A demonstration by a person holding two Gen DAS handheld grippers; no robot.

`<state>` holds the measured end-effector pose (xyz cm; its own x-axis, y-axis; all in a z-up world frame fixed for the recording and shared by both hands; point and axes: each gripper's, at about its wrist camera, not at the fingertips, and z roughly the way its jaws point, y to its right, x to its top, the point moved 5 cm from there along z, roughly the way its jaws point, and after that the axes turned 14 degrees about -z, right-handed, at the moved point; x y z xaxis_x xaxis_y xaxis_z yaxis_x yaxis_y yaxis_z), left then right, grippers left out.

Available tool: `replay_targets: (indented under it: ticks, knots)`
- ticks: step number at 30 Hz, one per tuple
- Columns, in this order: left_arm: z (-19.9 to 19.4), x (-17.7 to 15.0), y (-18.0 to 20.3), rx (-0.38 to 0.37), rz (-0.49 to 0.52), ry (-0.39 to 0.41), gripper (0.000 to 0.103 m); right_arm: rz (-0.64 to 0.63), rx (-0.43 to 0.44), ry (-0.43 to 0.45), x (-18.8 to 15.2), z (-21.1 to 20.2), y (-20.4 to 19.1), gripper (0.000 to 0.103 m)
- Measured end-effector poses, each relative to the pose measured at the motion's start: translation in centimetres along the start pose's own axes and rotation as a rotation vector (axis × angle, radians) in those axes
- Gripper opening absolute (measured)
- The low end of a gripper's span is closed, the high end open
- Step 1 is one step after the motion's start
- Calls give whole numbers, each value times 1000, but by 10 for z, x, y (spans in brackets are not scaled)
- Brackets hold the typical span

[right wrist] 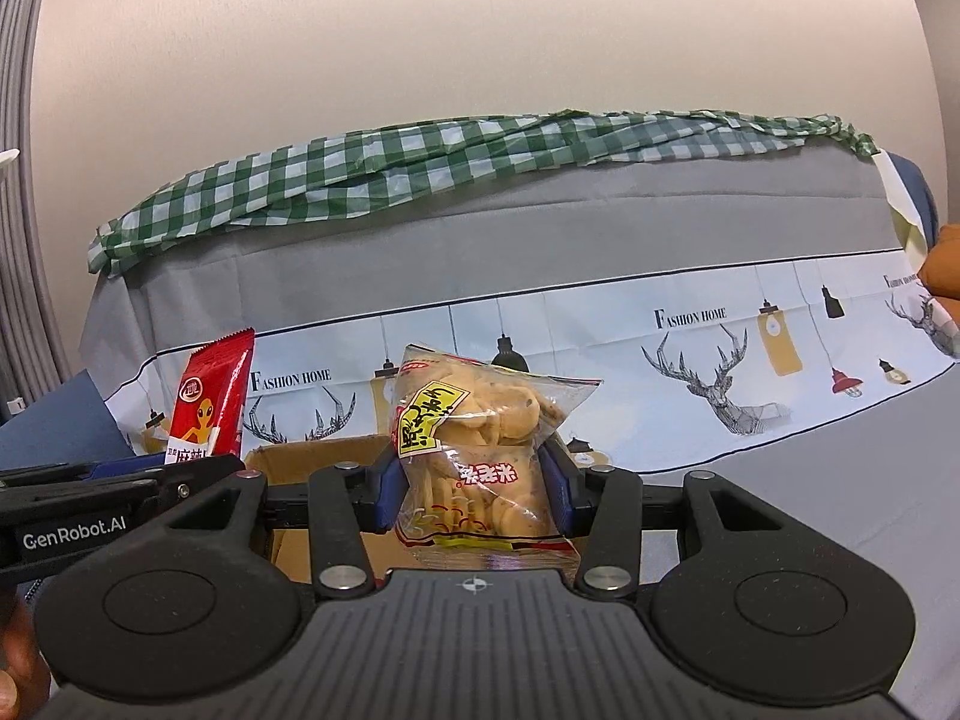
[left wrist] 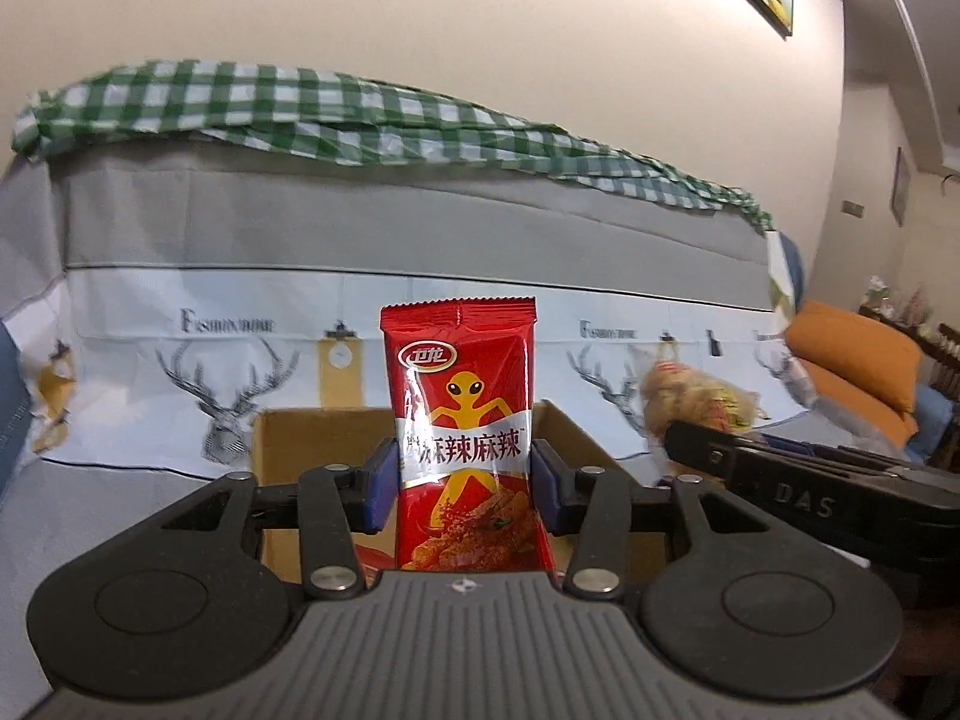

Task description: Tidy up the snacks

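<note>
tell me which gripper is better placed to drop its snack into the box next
Left, narrowly. The left gripper holds the red packet centred over the cardboard box; the right gripper's clear bag sits nearer its right edge.

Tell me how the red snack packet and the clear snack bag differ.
The red snack packet is opaque with a yellow alien figure; the clear snack bag shows tan pieces inside. The packet is flat and narrow, the bag puffier. Both stand upright, each clamped in a gripper over the cardboard box.

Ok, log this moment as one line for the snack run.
left gripper: shut on red snack packet | right gripper: shut on clear cracker bag | both held upright above open cardboard box | neither released yet
</note>
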<state>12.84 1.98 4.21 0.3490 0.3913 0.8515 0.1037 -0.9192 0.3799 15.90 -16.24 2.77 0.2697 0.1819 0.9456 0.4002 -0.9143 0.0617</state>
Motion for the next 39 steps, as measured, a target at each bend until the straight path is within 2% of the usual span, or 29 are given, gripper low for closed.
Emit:
replay_targets:
  ticks: [1, 2, 3, 4, 8, 11, 21, 23, 26, 32, 35, 39]
  knots:
    - [0, 0, 1, -3, 2, 2, 68, 4, -7, -3, 0, 0, 0, 60]
    - [-2, 1, 2, -2, 8, 10, 74, 4, -15, -3, 0, 1, 1, 68]
    - [-5, 2, 2, -2, 15, 25, 81, 5, -26, 1, 1, 0, 1, 80]
    - [-7, 2, 2, -5, 19, 36, 84, 7, -34, 7, 2, -1, 2, 85]
    - [-10, 5, -3, 1, 16, 52, 88, 1, -35, -4, 0, 1, 2, 93]
    - [-12, 7, -11, 26, -8, 66, 102, -13, -52, -12, -1, 2, 2, 102]
    - [-59, -3, -31, 95, 17, 115, 103, -24, -102, -37, -6, -12, -2, 102]
    - [-66, -18, -39, 142, -9, 79, 103, -33, -105, -35, -6, -20, -4, 102]
    - [-69, -39, -48, 221, -90, -50, 103, -41, -85, -52, -11, -31, -6, 102]
    - [-82, -54, -38, 211, -97, -87, 103, -33, -95, -119, -40, -65, -9, 102]
    - [-84, -61, -33, 214, -81, -101, 103, -42, -104, -113, -53, -85, -12, 102]
    - [-86, -68, -28, 210, -73, -129, 103, 22, -119, -121, -62, -99, -7, 102]
